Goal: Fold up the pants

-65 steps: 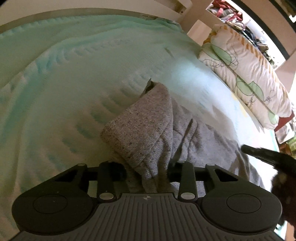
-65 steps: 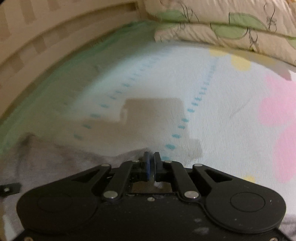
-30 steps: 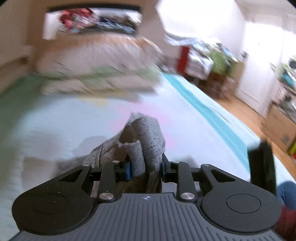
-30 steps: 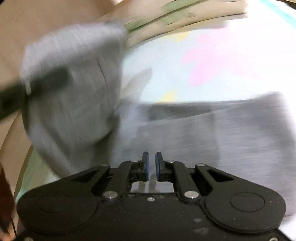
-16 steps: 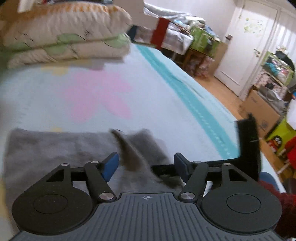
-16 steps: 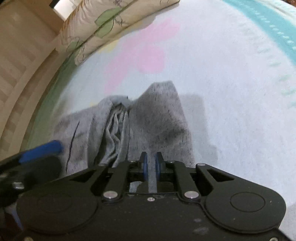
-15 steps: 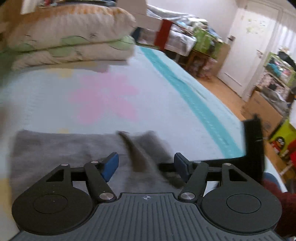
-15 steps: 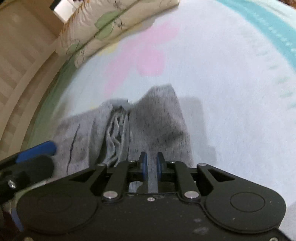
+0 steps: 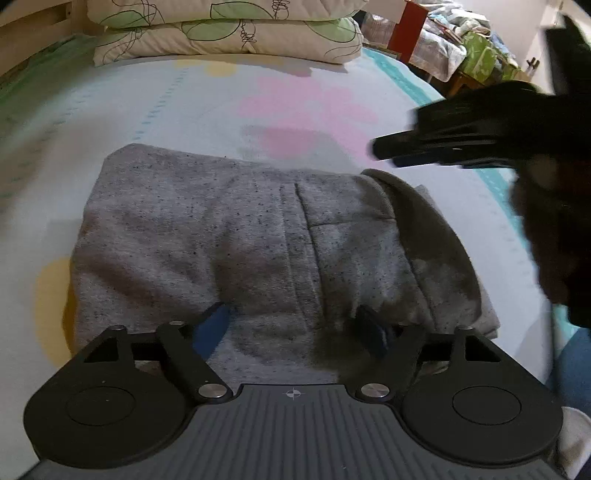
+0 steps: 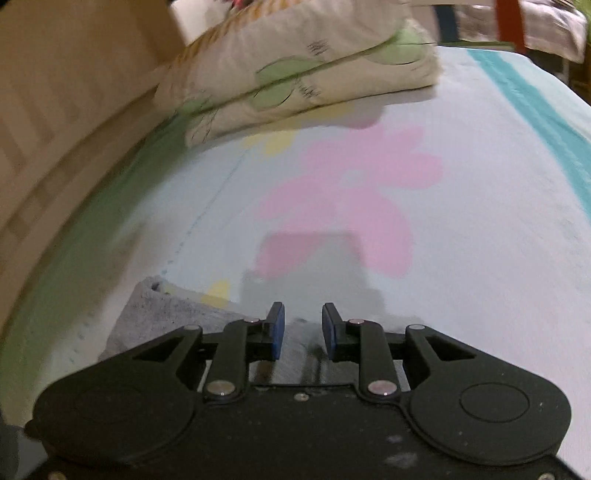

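left hand-held gripper (image 9: 295,328): released, opening, over pants (image 9: 236,236) | right hand-held gripper (image 10: 302,329): released, opening

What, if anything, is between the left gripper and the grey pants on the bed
Nothing visible. The left gripper sits right over the near edge of the grey pants, its jaws spread and just opened further, with only bare fabric between them. The right gripper hangs off to the side, above the bed.

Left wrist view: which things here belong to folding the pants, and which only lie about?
Job:
- grey pants, folded on the bed sheet
- left tongs, open over them
- right tongs

Lying about:
- stacked pillows
- room clutter
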{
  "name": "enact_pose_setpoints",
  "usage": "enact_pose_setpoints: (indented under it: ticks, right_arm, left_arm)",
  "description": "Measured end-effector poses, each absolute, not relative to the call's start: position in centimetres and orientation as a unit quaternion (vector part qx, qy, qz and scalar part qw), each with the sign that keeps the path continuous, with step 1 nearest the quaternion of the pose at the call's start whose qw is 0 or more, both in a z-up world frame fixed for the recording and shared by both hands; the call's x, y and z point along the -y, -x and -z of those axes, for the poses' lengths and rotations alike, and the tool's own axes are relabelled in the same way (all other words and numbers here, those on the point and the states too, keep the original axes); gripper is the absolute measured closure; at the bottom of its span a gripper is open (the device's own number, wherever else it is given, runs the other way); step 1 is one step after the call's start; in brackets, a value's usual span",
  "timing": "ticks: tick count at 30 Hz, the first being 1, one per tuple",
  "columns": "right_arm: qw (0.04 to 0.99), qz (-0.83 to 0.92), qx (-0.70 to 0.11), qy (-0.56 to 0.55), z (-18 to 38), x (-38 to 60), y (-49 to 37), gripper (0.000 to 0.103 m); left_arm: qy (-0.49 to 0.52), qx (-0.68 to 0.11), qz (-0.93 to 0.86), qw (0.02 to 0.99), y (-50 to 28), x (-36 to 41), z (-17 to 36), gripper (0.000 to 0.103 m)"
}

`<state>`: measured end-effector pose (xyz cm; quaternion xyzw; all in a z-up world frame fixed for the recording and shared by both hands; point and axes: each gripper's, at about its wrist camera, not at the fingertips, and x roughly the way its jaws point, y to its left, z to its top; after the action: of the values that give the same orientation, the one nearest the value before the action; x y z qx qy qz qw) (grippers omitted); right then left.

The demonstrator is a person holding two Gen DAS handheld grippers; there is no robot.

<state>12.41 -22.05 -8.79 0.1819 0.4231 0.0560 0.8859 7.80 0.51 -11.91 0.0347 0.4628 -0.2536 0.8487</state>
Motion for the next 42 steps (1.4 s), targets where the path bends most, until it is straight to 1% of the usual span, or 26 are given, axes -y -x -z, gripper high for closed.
enact_pose_setpoints:
  ticks: [2, 4, 6, 7, 8, 12, 14, 16, 18, 20, 24, 26, 27, 28, 29, 32, 36, 39, 41, 42]
  right_arm:
    - [0.882, -0.061, -0.441, -0.157, 9.2, 20.7, -13.6, 0.078]
    - [0.877, -0.056, -0.461, -0.121, 10.5, 19.7, -14.6, 0.084]
    - [0.874, -0.010, -0.481, -0.066, 11.9, 19.6, -15.3, 0.080]
    - [0.868, 0.013, -0.491, -0.069, 12.5, 20.6, -15.4, 0.093]
    - [0.861, 0.041, -0.500, -0.080, 12.9, 21.6, -15.4, 0.099]
    - [0.871, 0.036, -0.468, -0.147, 11.7, 24.2, -13.9, 0.094]
    - [0.878, 0.021, -0.450, -0.163, 10.5, 24.3, -13.0, 0.092]
    - [0.879, -0.004, -0.437, -0.191, 9.5, 24.1, -11.9, 0.082]
    - [0.877, -0.016, -0.434, -0.205, 9.6, 23.5, -11.8, 0.081]
    - [0.876, -0.019, -0.442, -0.193, 9.8, 22.7, -12.9, 0.079]
    - [0.845, -0.047, -0.494, -0.199, 11.3, 21.4, -16.8, 0.069]
    - [0.836, -0.054, -0.510, -0.194, 11.9, 21.0, -17.8, 0.069]
    - [0.833, -0.056, -0.518, -0.189, 12.3, 21.0, -18.2, 0.078]
    - [0.829, -0.059, -0.523, -0.189, 12.6, 20.9, -18.7, 0.090]
    - [0.828, -0.059, -0.524, -0.189, 12.8, 21.0, -19.0, 0.098]
    - [0.832, -0.052, -0.516, -0.196, 12.3, 21.5, -18.6, 0.100]
    - [0.838, 0.010, -0.498, -0.222, 12.4, 23.4, -17.0, 0.102]
    - [0.843, 0.057, -0.495, -0.202, 12.8, 24.0, -16.0, 0.102]
    - [0.840, 0.049, -0.473, -0.262, 12.6, 25.3, -14.8, 0.100]
    - [0.843, 0.041, -0.462, -0.274, 12.2, 25.5, -14.2, 0.094]
  left_arm:
    - [-0.026, -0.464, 0.255, 0.848, -8.0, -0.7, 11.9, 0.027]
    - [-0.010, -0.463, 0.259, 0.848, -7.8, -1.6, 11.9, 0.027]
    - [0.003, -0.462, 0.260, 0.848, -7.5, -2.6, 11.9, 0.027]
    - [0.005, -0.462, 0.260, 0.848, -7.5, -2.7, 11.9, 0.027]
    - [0.007, -0.461, 0.261, 0.848, -7.7, -2.4, 12.0, 0.027]
    - [0.013, -0.460, 0.262, 0.848, -7.7, -2.4, 12.0, 0.027]
    - [0.018, -0.460, 0.263, 0.848, -7.9, -2.5, 12.0, 0.027]
    - [0.021, -0.459, 0.264, 0.848, -7.6, -3.0, 12.1, 0.027]
    - [0.015, -0.458, 0.263, 0.849, -7.5, -2.8, 12.2, 0.027]
    - [0.002, -0.456, 0.264, 0.850, -7.3, -2.5, 12.2, 0.027]
    - [-0.002, -0.454, 0.265, 0.851, -7.2, -2.3, 12.1, 0.027]
    - [0.003, -0.455, 0.266, 0.850, -7.3, -2.3, 12.1, 0.027]
    - [0.004, -0.455, 0.265, 0.850, -7.3, -2.3, 12.2, 0.027]
    - [0.003, -0.455, 0.265, 0.850, -7.3, -2.3, 12.2, 0.027]
    - [0.002, -0.454, 0.266, 0.850, -7.3, -2.2, 12.2, 0.027]
    - [0.000, -0.452, 0.269, 0.851, -7.3, -2.2, 12.2, 0.026]
    - [0.007, -0.452, 0.268, 0.851, -7.3, -2.3, 12.3, 0.026]
    - [0.007, -0.452, 0.269, 0.851, -7.3, -2.3, 12.3, 0.026]
    - [0.010, -0.453, 0.269, 0.850, -7.3, -2.4, 12.3, 0.026]
    - [0.010, -0.453, 0.268, 0.850, -7.3, -2.4, 12.3, 0.026]
